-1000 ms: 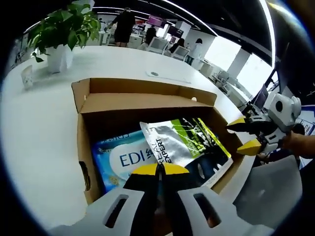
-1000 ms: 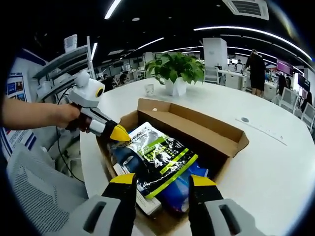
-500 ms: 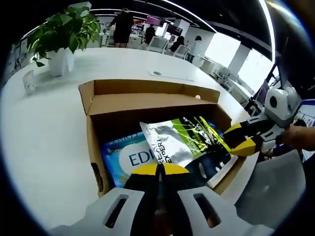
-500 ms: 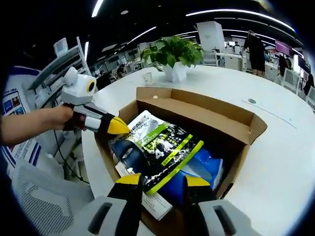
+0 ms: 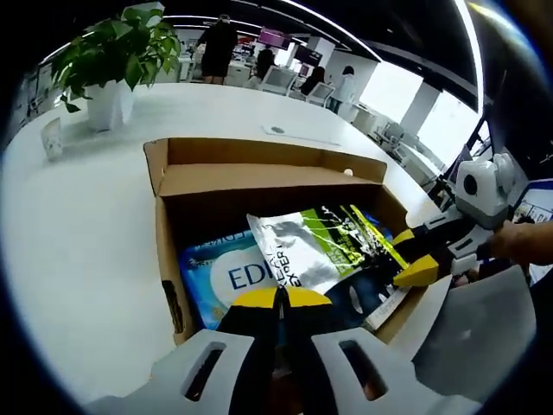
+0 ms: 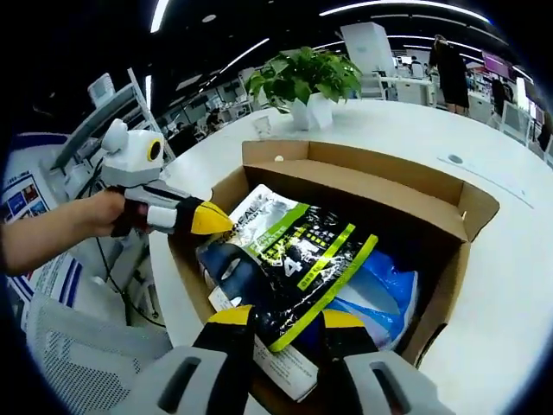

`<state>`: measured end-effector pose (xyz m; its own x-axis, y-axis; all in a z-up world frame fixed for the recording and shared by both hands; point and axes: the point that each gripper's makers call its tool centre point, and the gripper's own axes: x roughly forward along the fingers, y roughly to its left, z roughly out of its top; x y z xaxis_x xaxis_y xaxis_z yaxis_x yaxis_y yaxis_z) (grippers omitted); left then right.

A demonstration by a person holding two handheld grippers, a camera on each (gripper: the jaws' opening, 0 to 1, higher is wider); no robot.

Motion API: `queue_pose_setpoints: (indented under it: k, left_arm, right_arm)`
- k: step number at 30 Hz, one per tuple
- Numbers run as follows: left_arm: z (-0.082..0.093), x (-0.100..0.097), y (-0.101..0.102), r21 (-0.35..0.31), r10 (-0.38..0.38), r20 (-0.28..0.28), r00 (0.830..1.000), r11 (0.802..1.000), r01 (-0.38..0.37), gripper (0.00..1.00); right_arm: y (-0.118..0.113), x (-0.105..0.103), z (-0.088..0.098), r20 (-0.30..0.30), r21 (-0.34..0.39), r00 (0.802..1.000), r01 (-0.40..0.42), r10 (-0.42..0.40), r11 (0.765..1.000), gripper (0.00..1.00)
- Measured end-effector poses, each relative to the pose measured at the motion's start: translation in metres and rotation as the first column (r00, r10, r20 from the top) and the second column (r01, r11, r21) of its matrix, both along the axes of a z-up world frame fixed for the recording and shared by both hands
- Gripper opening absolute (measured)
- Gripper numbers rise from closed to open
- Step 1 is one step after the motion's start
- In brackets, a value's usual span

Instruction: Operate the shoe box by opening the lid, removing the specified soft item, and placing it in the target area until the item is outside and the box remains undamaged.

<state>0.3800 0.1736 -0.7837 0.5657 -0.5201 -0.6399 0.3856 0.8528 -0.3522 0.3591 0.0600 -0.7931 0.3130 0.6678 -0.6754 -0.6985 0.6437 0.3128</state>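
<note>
we are working in the open box (image 6: 449, 226) on the bench (image 5: 78, 216). inside it, the pouch (image 6: 294, 259) is lying on a blue pack (image 6: 380, 294). left claw (image 5: 276, 298) pressed together, right claw (image 6: 285, 318) spread over the pouch's near edge; we should be pinching film only, sparing the cardboard.

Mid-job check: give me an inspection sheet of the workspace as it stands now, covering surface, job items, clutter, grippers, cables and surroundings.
Surface: white table, round-edged.
Job's things: cardboard shoe box, lid open; black-and-green pouch lies on a blue pack inside.
Clutter: potted plant, small cup and a flat white sheet behind the box.
Grippers: left gripper shut, at the pouch's near edge; right gripper open, astride the pouch's lower edge.
Cables: a dark cable hangs beside the table.
Surroundings: open office, desks, standing people, mesh chair.
</note>
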Motion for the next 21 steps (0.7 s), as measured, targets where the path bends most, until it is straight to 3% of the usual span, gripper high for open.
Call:
queue_pose_setpoints:
  k: [10, 21]
  left_arm:
    - [0.009, -0.001, 0.001, -0.002, 0.005, 0.025, 1.0, 1.0, -0.005, 0.0]
    - [0.024, 0.001, 0.003, -0.008, 0.016, 0.051, 0.999, 1.0, -0.015, 0.0]
  right_arm:
    - [0.002, -0.001, 0.007, 0.001, 0.025, 1.0, 0.009, -0.01, 1.0, 0.08]
    - [-0.002, 0.002, 0.021, 0.033, 0.059, 0.999, 0.02, -0.022, 0.998, 0.01]
